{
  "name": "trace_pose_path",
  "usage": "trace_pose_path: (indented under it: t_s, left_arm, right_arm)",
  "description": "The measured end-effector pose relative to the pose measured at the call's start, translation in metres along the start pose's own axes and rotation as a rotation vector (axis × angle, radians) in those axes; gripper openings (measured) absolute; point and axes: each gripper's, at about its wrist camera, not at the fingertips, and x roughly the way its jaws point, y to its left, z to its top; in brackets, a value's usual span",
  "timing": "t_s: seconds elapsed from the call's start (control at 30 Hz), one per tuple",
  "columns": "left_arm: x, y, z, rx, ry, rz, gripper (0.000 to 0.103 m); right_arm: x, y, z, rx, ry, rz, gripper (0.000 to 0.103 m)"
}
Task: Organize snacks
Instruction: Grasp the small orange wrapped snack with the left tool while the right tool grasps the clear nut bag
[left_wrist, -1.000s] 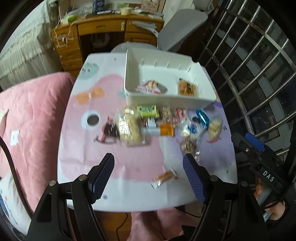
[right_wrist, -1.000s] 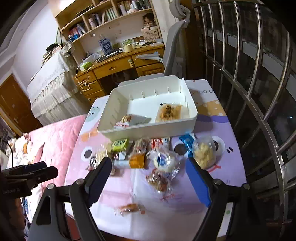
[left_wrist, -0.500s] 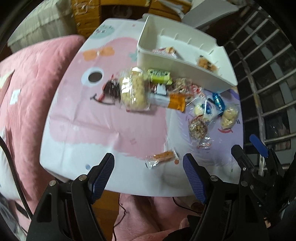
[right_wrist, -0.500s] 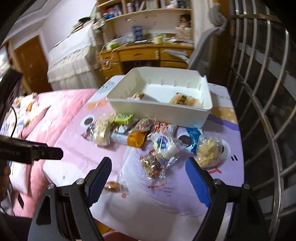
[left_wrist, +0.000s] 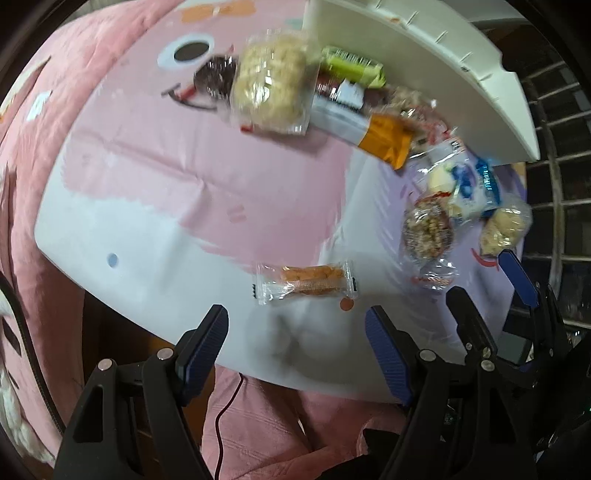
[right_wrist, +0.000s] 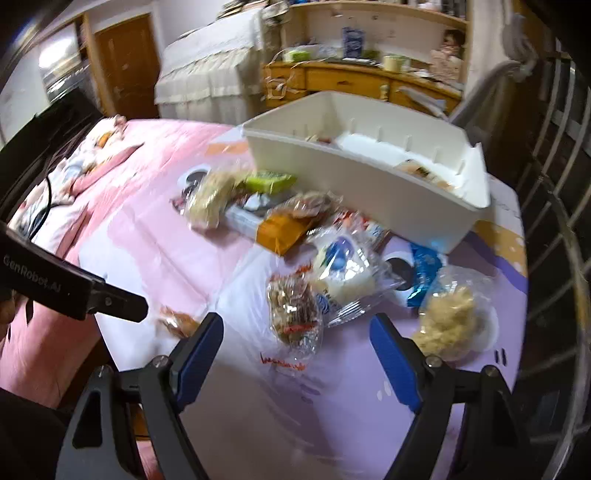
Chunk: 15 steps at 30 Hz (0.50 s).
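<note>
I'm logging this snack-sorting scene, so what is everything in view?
bin: one, white, far side of table, some snacks inside
table cover: one, pink, white and lilac
orange cracker pack: one, clear wrap, alone near table's front edge
nut cluster pack: one, brown, clear wrap, ahead of right gripper
popcorn bag: one, pale yellow, right side
green pack: one, beside bin
orange-and-white pack: one, in snack pile
bedding: pink, left of table
left gripper: black, blue pads, open, empty
right gripper: same, open, empty
</note>
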Motion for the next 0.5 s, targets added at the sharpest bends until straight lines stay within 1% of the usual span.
trace_pose_path:
  t_s: [0.2, 0.33, 0.4, 0.5]
  left_arm:
    - [0.029, -0.004, 0.004, -0.054, 0.046, 0.025, 0.075]
    - [0.041, -0.004, 0.007, -0.09, 0.064, 0.025, 0.075]
    - [0.045, -0.003, 0.007, -0.107, 0.075, 0.03, 0.075]
    - [0.052, -0.002, 0.008, -0.126, 0.091, 0.031, 0.075]
  right_arm:
    - [0.027, -0.009, -0.007, -0.032, 0.057, 0.07, 0.078]
    - [0.04, -0.013, -0.008, -0.031, 0.09, 0.127, 0.072]
    - [0.046, -0.013, -0.008, -0.026, 0.101, 0.147, 0.07]
    - [0.054, -0.013, -0.009, -0.032, 0.129, 0.179, 0.064]
